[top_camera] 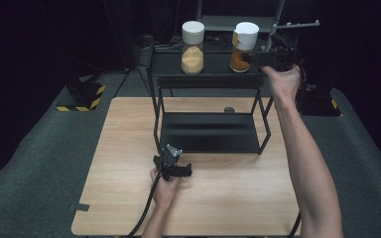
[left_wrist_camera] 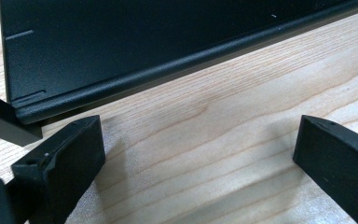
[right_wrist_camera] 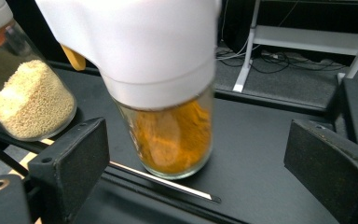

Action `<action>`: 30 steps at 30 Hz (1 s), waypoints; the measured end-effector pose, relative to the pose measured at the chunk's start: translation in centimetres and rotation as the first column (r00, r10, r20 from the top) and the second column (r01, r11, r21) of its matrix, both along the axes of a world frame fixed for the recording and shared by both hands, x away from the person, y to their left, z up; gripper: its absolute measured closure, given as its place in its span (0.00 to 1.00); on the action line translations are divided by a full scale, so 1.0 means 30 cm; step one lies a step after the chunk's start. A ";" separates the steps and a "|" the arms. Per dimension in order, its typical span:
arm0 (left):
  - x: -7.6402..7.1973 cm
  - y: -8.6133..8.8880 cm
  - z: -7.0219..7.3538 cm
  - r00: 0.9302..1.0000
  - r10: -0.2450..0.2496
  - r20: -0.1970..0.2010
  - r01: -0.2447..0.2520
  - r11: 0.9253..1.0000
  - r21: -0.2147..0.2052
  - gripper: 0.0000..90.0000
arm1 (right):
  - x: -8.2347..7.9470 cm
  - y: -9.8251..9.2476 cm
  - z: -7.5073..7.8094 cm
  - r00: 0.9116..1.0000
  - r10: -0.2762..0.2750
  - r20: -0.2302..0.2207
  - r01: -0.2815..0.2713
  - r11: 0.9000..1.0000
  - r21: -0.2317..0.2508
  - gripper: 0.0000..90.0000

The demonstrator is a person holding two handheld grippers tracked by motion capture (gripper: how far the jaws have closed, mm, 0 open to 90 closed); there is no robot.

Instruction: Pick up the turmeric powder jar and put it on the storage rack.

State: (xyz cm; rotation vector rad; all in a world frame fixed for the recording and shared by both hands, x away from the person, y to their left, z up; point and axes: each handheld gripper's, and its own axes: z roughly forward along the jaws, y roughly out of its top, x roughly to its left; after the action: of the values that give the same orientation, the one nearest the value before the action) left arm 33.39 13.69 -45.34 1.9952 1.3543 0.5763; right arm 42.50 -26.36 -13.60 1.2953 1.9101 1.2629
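Orange-powder jar [right_wrist_camera: 175, 135] stands on the rack's top shelf [top_camera: 213, 69], right of the grain jar [top_camera: 192, 49]. Glass: rigid, slick, breakable, top-heavy cap. Your right hand-held gripper [right_wrist_camera: 196, 154] is spread around it, not touching; grip the glass below the white cap [right_wrist_camera: 140, 42]. Left hand-held gripper [left_wrist_camera: 196, 154] spread over the worktop [left_wrist_camera: 223, 140]

I see a jar of pale grains [top_camera: 192, 47] at far left on the black shelf [top_camera: 206, 64], standing on the wooden surface [top_camera: 129, 163]; grey carpet [top_camera: 34, 163] surrounds it.
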 end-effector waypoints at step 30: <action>0.000 -0.001 0.000 1.000 0.000 0.002 0.000 1.000 0.001 0.02 | -0.073 -0.145 -0.063 0.999 0.031 0.023 -0.033 0.998 0.049 0.08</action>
State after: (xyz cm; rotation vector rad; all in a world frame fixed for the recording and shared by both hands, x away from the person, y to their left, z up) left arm 33.39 13.67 -45.35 1.9947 1.3538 0.5786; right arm 40.32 -30.70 -15.48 1.2742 1.9020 1.3433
